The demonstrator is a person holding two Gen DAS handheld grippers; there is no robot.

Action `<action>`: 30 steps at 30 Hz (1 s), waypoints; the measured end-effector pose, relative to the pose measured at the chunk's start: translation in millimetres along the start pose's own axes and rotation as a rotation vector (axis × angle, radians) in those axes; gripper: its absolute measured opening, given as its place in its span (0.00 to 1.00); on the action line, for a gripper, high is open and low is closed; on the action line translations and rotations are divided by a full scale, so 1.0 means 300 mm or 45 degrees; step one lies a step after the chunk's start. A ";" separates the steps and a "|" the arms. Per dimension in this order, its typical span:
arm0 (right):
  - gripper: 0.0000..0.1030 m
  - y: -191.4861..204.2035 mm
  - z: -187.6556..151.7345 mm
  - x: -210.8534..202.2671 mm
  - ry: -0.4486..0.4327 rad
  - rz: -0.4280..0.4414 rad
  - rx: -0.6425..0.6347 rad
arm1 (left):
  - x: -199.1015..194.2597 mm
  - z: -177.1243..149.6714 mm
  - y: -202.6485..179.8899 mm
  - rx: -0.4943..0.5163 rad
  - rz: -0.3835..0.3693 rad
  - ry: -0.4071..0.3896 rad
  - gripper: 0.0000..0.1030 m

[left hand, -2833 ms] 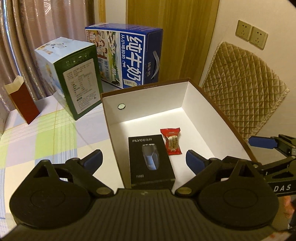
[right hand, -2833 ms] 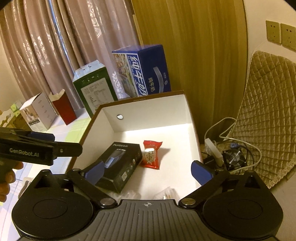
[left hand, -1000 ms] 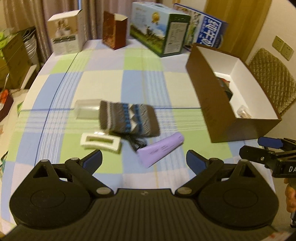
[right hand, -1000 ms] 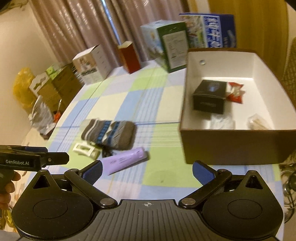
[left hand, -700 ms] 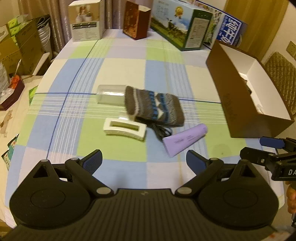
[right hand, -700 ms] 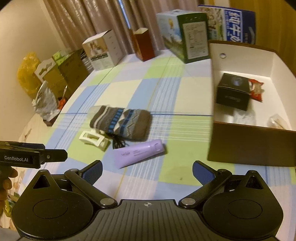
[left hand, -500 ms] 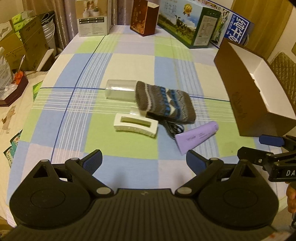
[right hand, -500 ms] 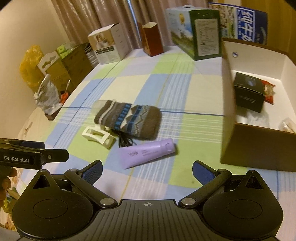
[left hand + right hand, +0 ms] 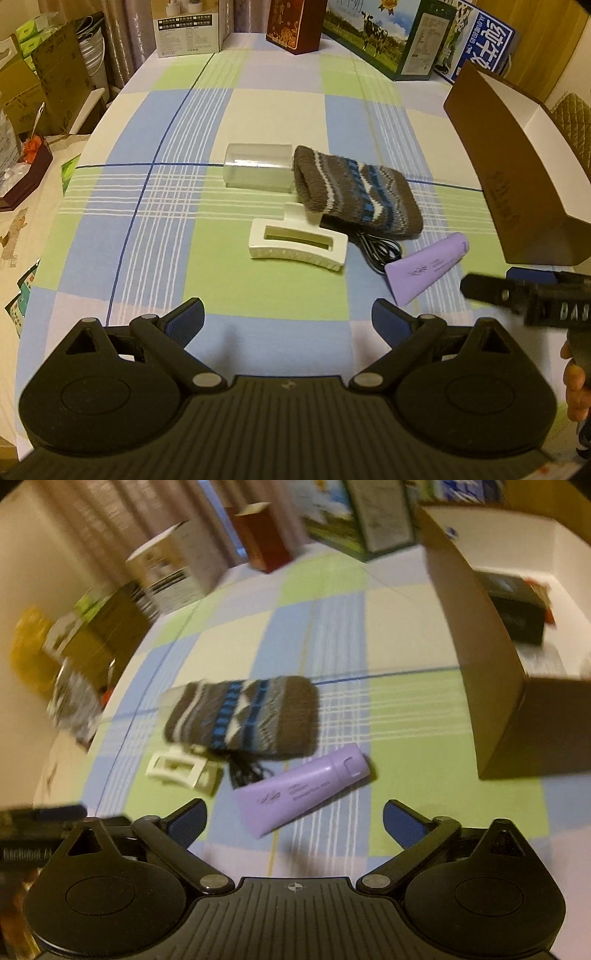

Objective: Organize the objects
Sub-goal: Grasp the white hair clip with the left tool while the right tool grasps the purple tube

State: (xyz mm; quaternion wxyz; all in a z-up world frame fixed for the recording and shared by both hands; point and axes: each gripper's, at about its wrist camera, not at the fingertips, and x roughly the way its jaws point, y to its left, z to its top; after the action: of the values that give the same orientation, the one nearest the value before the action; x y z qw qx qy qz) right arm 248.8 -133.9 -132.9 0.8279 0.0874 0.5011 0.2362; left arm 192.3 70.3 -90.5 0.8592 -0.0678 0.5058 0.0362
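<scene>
On the checked tablecloth lie a purple tube point(image 9: 301, 788) point(image 9: 426, 271), a grey patterned knit pouch point(image 9: 245, 716) point(image 9: 356, 190), a white hair claw clip point(image 9: 297, 245) point(image 9: 183, 770), a black cable point(image 9: 375, 245) and a clear plastic case point(image 9: 258, 166). A brown box point(image 9: 491, 672) point(image 9: 517, 192) with white inside holds a black carton point(image 9: 515, 602) and a red snack packet. My right gripper point(image 9: 295, 819) hovers just short of the purple tube; its jaws are closing, with nothing between them. My left gripper point(image 9: 288, 317) stands open and bare, short of the clip.
Cartons line the far table edge: a white box point(image 9: 188, 26), a dark red box point(image 9: 293, 24), a green milk carton point(image 9: 384, 33) and a blue one point(image 9: 480, 44). Cardboard boxes and bags point(image 9: 40, 74) stand beyond the left edge. A quilted chair point(image 9: 576, 122) stands behind the brown box.
Both grippers came down and closer to the loose things; the tube, pouch and clip now loom larger. The right gripper's fingers have drawn in slightly. Its view is now blurred.
</scene>
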 end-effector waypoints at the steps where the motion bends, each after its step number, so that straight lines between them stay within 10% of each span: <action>1: 0.77 -0.011 0.005 0.013 0.001 -0.006 0.050 | 0.011 0.006 0.004 0.006 -0.001 0.001 0.93; 15: 0.52 -0.055 0.045 0.118 -0.033 -0.139 0.393 | 0.157 0.086 0.005 0.095 -0.020 0.040 0.93; 30: 0.31 0.076 0.031 0.186 0.020 -0.279 -0.325 | 0.253 0.126 -0.001 0.136 -0.053 0.086 0.93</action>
State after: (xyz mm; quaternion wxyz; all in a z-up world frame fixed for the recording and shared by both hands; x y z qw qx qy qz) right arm 271.3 -86.5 -163.7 0.8492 -0.0753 0.4799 0.2070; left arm 261.9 75.4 -138.7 0.8447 -0.0337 0.5341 -0.0111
